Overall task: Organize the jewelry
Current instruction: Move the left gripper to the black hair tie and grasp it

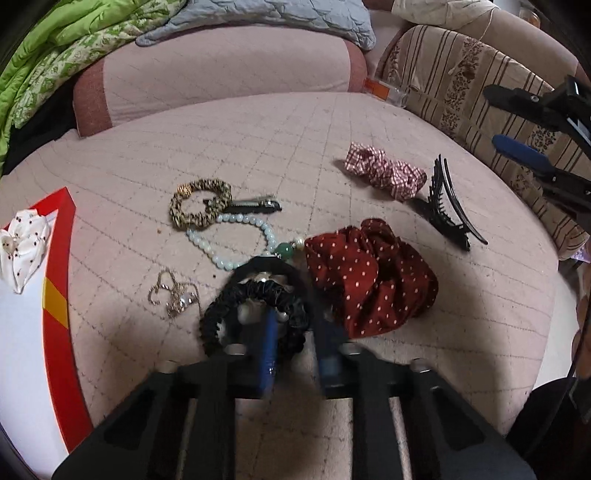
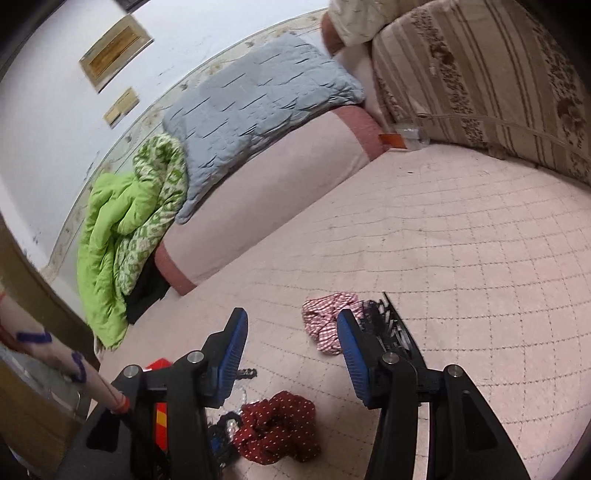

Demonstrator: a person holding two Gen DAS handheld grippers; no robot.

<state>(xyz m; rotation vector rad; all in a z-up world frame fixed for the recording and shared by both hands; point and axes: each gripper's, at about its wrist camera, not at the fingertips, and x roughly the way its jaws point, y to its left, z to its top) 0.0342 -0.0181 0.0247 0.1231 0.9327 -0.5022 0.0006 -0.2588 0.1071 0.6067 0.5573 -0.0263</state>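
My left gripper (image 1: 295,325) is low over the pink quilted bed, its blue fingers closed on a black scrunchie with pearls (image 1: 255,306). Beside it lie a dark red dotted scrunchie (image 1: 373,277), a pale bead necklace with a green bead (image 1: 236,240), a silver chain (image 1: 173,293), a leopard scrunchie (image 1: 199,206), a black hair clip (image 1: 255,205), a red gingham scrunchie (image 1: 384,171) and a black claw clip (image 1: 448,210). A white dotted scrunchie (image 1: 22,247) lies in the red-rimmed white box (image 1: 55,295). My right gripper (image 2: 291,354) is open and empty, above the gingham scrunchie (image 2: 325,321).
A pink bolster (image 1: 221,74), green quilt (image 1: 55,55) and grey pillow (image 1: 277,14) line the far side. A striped cushion (image 1: 480,92) stands at the right, with a small orange packet (image 1: 384,88) at its foot. The right gripper (image 1: 535,147) shows at the right edge.
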